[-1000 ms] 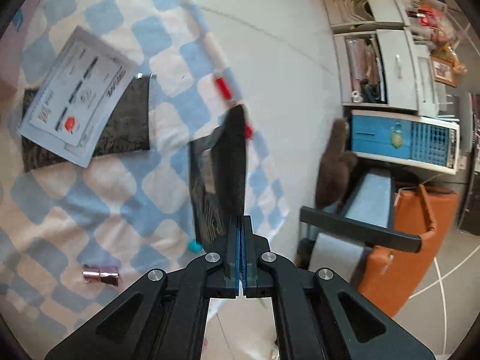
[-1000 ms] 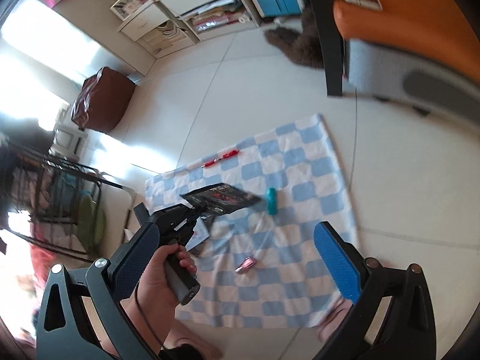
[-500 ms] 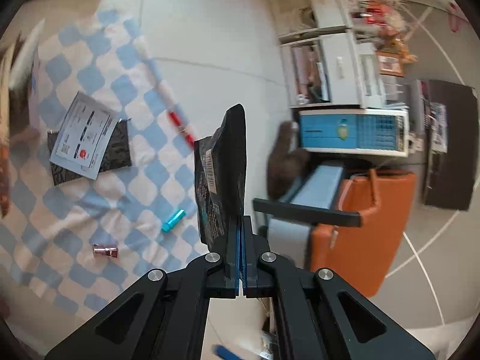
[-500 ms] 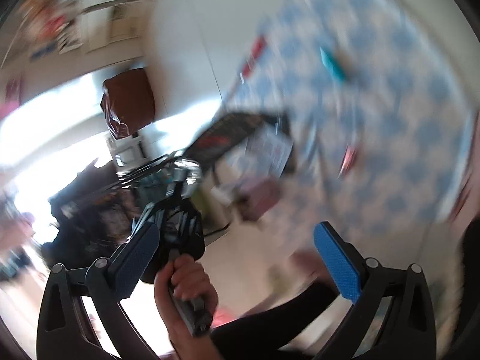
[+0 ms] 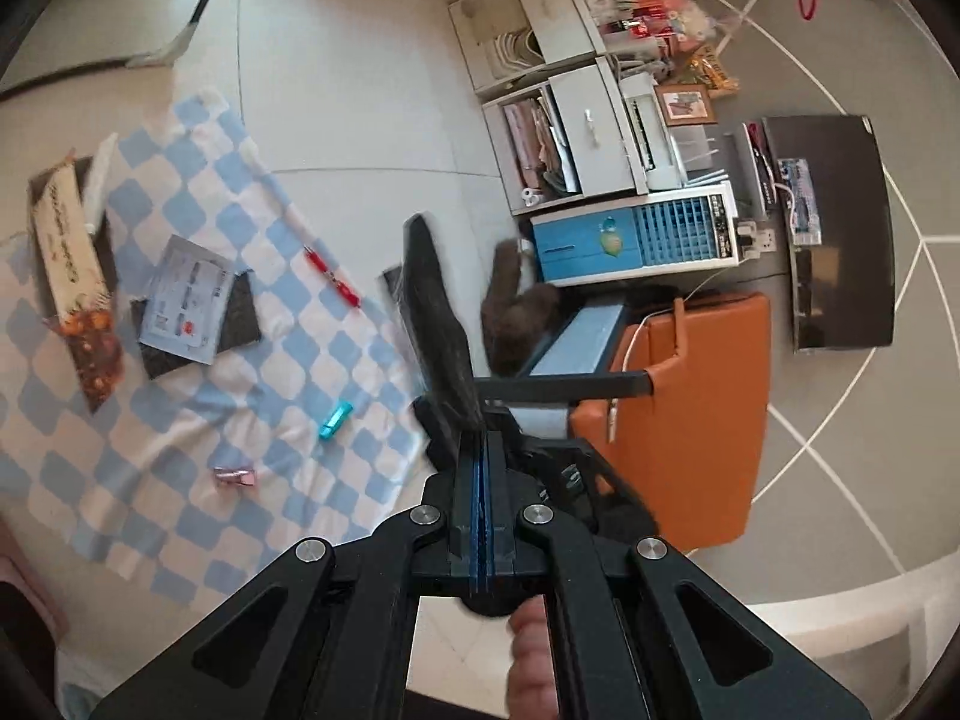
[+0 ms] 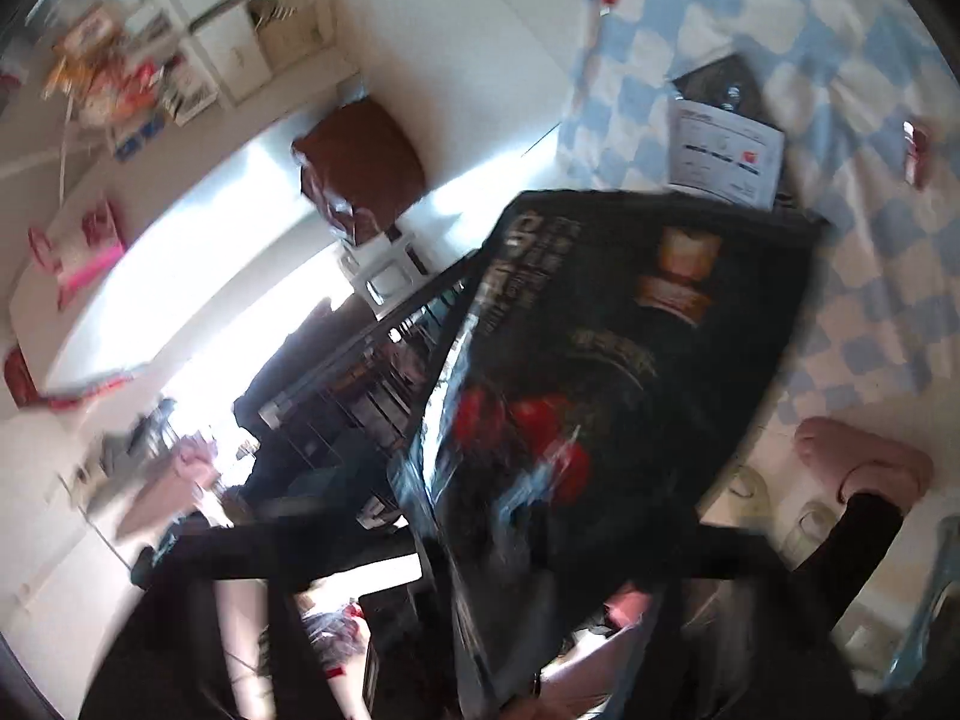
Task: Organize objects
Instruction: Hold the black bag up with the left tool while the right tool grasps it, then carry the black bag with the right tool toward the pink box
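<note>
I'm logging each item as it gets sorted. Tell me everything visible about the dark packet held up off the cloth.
The dark packet is a flat, glossy black pouch, plastic film by its look, with red fruit pictures and pale lettering on its face. The left gripper is shut on its lower edge and holds it upright, edge-on, above the checked cloth. In the right wrist view it fills the frame, blurred. The right gripper's jaws are closing; whether they touch it cannot be told.
</note>
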`<control>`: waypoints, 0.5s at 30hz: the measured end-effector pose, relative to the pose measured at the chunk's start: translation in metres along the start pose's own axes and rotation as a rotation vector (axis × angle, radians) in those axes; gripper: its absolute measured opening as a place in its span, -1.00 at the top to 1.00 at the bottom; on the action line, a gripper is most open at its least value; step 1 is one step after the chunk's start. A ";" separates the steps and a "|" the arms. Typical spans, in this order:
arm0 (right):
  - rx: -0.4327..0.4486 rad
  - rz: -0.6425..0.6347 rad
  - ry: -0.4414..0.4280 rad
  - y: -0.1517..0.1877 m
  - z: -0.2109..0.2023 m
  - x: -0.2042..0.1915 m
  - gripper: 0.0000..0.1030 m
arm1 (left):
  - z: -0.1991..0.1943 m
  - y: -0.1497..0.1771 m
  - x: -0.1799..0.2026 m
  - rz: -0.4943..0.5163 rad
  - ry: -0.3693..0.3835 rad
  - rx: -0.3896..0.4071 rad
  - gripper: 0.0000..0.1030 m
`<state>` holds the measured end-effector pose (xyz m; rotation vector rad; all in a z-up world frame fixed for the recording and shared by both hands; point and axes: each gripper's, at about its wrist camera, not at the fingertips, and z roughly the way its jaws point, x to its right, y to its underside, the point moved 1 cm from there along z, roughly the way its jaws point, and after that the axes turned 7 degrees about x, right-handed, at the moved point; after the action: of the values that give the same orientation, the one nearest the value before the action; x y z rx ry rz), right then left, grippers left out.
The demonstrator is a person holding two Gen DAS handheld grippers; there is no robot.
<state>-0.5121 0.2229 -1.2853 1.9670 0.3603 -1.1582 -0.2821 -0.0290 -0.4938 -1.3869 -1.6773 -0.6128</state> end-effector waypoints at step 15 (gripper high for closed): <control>0.003 -0.806 0.367 0.068 0.068 -0.066 0.99 | -0.134 -0.077 -0.067 0.234 -0.455 0.132 0.72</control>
<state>-0.5483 0.1382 -1.2137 2.0865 1.4394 -1.2399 -0.3144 -0.1926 -0.4700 -1.6794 -1.8232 -0.0496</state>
